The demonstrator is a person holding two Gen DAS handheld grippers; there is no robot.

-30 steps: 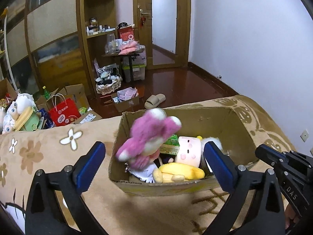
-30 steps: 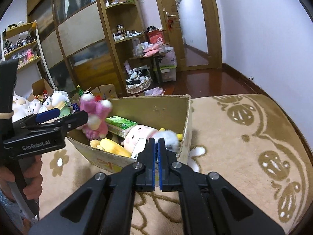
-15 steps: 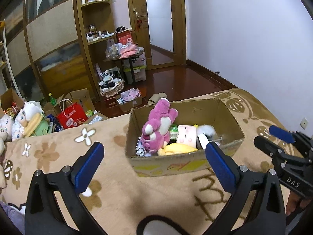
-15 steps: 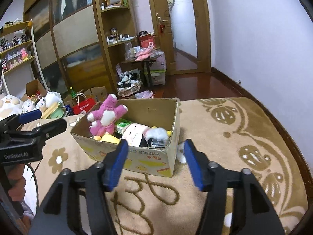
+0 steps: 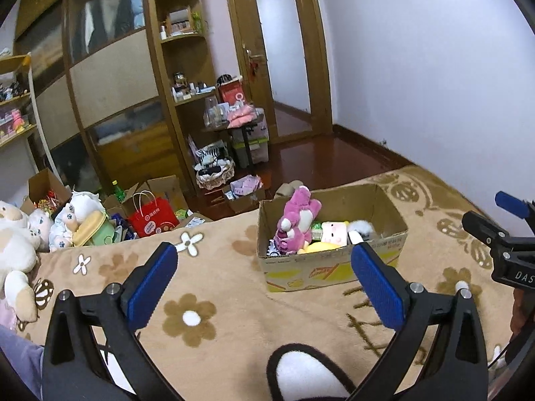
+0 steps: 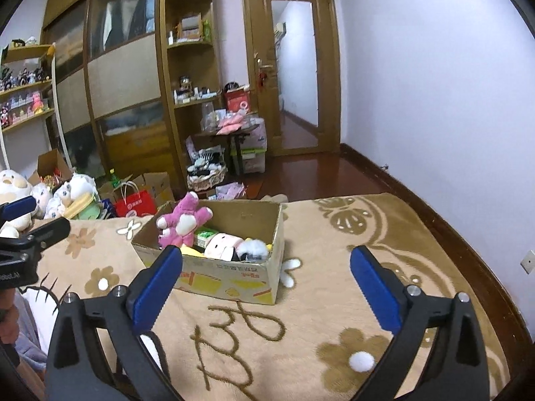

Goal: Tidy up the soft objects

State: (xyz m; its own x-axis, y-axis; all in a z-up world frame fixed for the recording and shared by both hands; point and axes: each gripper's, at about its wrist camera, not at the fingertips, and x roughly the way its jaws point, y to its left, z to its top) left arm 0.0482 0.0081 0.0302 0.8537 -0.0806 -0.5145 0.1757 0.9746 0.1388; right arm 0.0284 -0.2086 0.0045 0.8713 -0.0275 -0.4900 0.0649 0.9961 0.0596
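A cardboard box [image 5: 384, 207] stands on the tan flowered blanket [image 5: 217, 287]; it also shows in the right wrist view [image 6: 234, 279]. A pink plush bear [image 5: 296, 220] lies in its left end, also seen from the right wrist [image 6: 184, 222], beside a pale pink plush [image 5: 331, 230], a yellow plush and a white fluffy one [image 6: 252, 247]. My left gripper [image 5: 264, 280] is open and empty, held back from the box. My right gripper [image 6: 265, 287] is open and empty, also back from the box. The right gripper shows at the right edge of the left wrist view [image 5: 501, 230].
A pile of white plush toys [image 5: 20, 234] lies at the blanket's left end. Beyond the bed stand a red paper bag [image 5: 152, 219], open cardboard boxes, wooden shelves and a small loaded table [image 5: 240, 123]. The dark wood floor leads to a door.
The pink bear dropped from the air into the box. My right gripper opened. Both grippers pulled back from the box, which now looks smaller and farther.
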